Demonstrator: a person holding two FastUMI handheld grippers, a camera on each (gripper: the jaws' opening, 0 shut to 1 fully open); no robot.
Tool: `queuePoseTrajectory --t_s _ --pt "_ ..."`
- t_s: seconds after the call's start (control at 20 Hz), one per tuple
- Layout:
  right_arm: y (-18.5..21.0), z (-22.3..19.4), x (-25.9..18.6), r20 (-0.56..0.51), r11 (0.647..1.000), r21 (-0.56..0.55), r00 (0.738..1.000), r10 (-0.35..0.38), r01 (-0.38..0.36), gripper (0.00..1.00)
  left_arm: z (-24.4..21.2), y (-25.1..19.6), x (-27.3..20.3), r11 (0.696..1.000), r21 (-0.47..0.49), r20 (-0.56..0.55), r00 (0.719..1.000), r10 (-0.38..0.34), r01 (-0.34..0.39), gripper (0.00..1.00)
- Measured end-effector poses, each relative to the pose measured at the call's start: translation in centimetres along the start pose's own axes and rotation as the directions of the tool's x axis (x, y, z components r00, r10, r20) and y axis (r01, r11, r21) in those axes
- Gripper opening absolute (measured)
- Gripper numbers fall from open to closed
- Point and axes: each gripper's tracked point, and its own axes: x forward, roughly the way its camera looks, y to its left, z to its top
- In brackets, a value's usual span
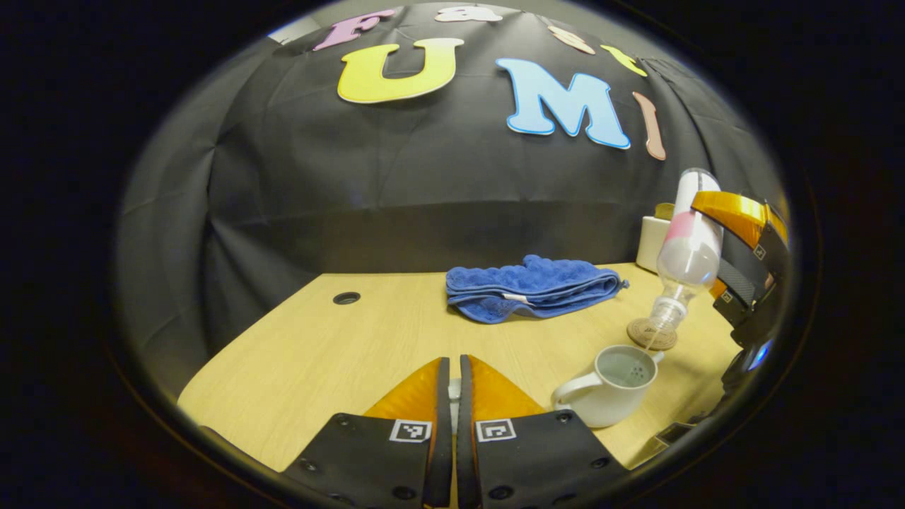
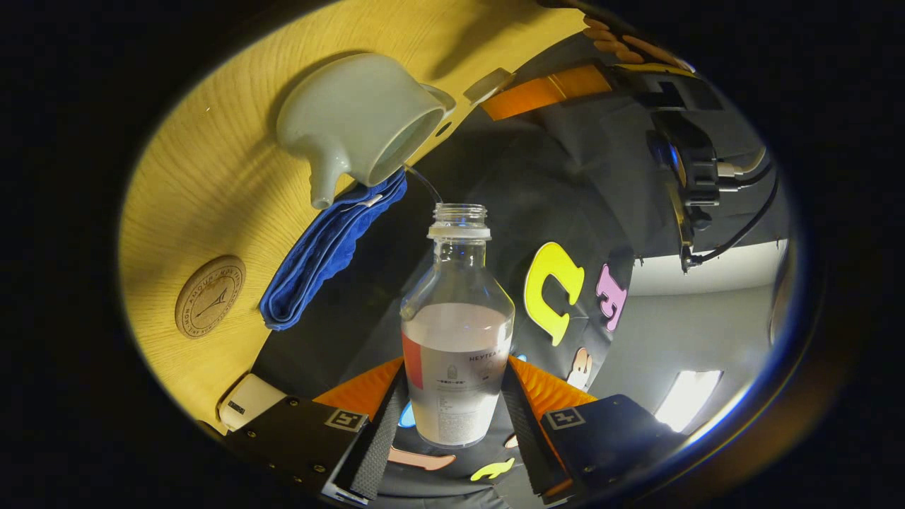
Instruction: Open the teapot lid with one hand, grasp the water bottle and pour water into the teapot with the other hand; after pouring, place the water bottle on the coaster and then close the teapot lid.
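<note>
Nearest in the left gripper view, the left gripper [image 1: 450,396] has its fingers pressed almost together with something small and pale caught in the slit between them; what it is cannot be told, so whether they pinch it is unclear. Just right of those fingers on the wooden bench [image 1: 311,353] stands the white teapot [image 1: 609,389], open at the top, its strainer holes showing inside. Above it, the water bottle [image 1: 686,247] is tipped neck down, and a thin stream runs from its mouth to the teapot's rim. Beyond the teapot lies the round coaster [image 1: 650,334], bare, and farther left a folded blue cloth [image 1: 530,286]. A white box [image 1: 652,242] sits at the far right edge near the wall.

In the right gripper view, the right gripper [image 2: 458,417] pinches the clear bottle [image 2: 458,339] by its labelled body, one finger on each side. Water fills its lower part. The teapot [image 2: 360,116], cloth [image 2: 325,254] and coaster [image 2: 210,297] lie on the bench ahead of the bottle's mouth.
</note>
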Motion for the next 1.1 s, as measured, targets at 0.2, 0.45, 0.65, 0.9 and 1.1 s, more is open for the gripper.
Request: queuePoseTrajectory --t_s 0.2,0.45,0.65,0.9,1.1 --pt "-0.5 0.1 0.0 0.007 1.0 -0.016 1.0 -0.019 0.019 0.76 0.0 0.0 0.0 1.0 0.0 -0.001 1.0 0.0 0.0 0.1" --pt "-1.0 0.4 0.1 0.016 0.999 -0.023 0.999 -0.035 0.035 0.76 -0.1 0.0 0.0 1.0 0.0 -0.003 1.0 -0.003 0.003 0.1" --pt "-1.1 0.9 0.1 0.027 0.998 -0.031 0.998 -0.049 0.05 0.76 -0.2 -0.1 0.0 1.0 -0.001 -0.004 1.0 -0.006 0.006 0.1" --pt "-0.8 1.1 0.4 0.025 0.999 -0.014 0.999 -0.034 0.034 0.76 0.0 -0.1 0.0 1.0 0.0 -0.001 1.0 -0.006 0.006 0.1" --pt "1.4 0.7 0.2 -0.007 0.992 0.117 0.999 0.047 -0.046 0.76 0.3 0.1 -0.1 1.0 -0.002 0.011 1.0 -0.002 0.002 0.1"
